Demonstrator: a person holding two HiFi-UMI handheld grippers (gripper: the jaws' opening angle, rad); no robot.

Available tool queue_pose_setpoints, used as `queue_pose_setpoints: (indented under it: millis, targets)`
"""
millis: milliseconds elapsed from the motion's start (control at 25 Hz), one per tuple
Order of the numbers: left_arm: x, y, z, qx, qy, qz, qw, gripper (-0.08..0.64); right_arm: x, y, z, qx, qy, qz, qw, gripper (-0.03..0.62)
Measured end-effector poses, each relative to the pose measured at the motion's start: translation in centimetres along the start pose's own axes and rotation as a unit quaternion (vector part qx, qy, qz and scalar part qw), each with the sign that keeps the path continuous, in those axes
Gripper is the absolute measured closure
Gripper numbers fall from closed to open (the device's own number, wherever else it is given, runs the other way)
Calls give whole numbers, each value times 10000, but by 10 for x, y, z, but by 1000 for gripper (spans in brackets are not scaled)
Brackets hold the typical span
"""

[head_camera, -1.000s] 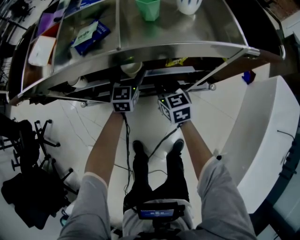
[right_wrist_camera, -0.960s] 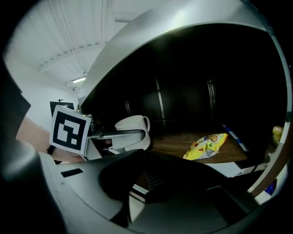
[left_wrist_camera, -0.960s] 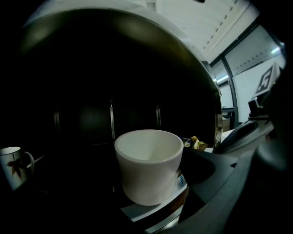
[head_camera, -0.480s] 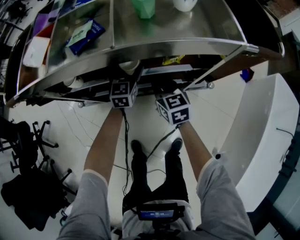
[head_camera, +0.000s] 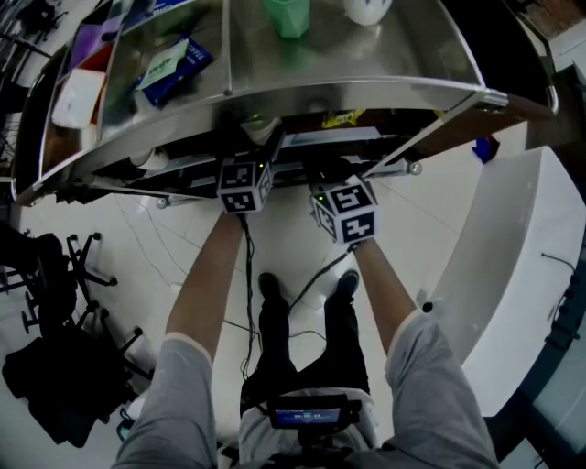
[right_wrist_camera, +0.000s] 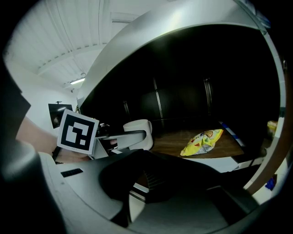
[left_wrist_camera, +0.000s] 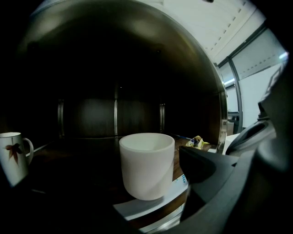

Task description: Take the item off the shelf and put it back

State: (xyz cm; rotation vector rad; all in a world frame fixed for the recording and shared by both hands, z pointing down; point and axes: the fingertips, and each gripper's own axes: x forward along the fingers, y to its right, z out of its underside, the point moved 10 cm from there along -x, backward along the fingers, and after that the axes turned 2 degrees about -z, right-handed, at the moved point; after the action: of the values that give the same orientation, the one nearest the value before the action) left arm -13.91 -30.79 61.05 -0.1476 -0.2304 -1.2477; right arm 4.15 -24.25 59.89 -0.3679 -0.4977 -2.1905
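Currently both forearms, bare below grey sleeves, reach straight fwd and roughly parallel, wrists level, pushing both tools under the rim of a stainless shelf unit (head_camera: 366, 92).

L gripper (left_wrist_camera: 146, 183): jaws spread wide w/ a white cup (left_wrist_camera: 147, 167) btwn them. Its R jaw sits just beside the cup wall, a thin sliver of shelf showing in the gap; its L jaw is lost in the dark. No squeeze visible. The cup stands on the lower shelf, partly on a white flat sheet (left_wrist_camera: 137, 208), right ahead of the L gripper.

R gripper (right_wrist_camera: 151, 178): jaws brought together, nothing held. It hangs just R of the L gripper, and from it the cup shows ahead-left behind the L tool's grey finger.

Materials: the cup is smooth, matte, cylindrical, no handle. The lower shelf (right_wrist_camera: 183, 141) is brown wood; the top deck is polished curved metal. A crinkly yellow snack bag (right_wrist_camera: 201, 141) lies ahead-right of the R gripper, well apart from the cup. A white mug (left_wrist_camera: 13, 155) w/ a handle and a red-brown motif stands far L of the L gripper.

Count: 2 grippers, each w/ 1 marker cube; lower shelf has 2 drinking vessels and 1 bag. Above both grippers the top deck carries 1 green cup (head_camera: 289, 16) and 1 blue pack (head_camera: 172, 66).
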Motion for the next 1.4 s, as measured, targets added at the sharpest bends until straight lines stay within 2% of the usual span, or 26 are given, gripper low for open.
queue_pose_setpoints:
  millis: [360,560,640,800,920,1040,1400]
  targets:
    - [-57,7,-15,-136,-438,-97,9989,120,-37,-5,-16,93,-16,173,9998,583]
    - [-113,18,-37,-358,-616,116,9974,137,-77,-19,-32,93,-81,250,9996,583]
    - [-138,23,-48,-389,-666,147,9969,189,-95,-28,-40,41,-95,251,9996,583]
    - [-184,23,-77,-394,-629,-144,9971,404,-128,-42,-58,-102,-59,277,9995,583]
    - [-214,22,-96,-369,-565,-331,9972,520,-150,-50,-68,-90,10,296,9995,583]
    - [-243,23,-108,-351,-553,-367,9972,552,-172,-60,-73,-113,75,310,9994,583]
    - [-298,19,-119,-354,-549,-339,9973,552,-218,-72,-76,-148,281,417,9986,583]
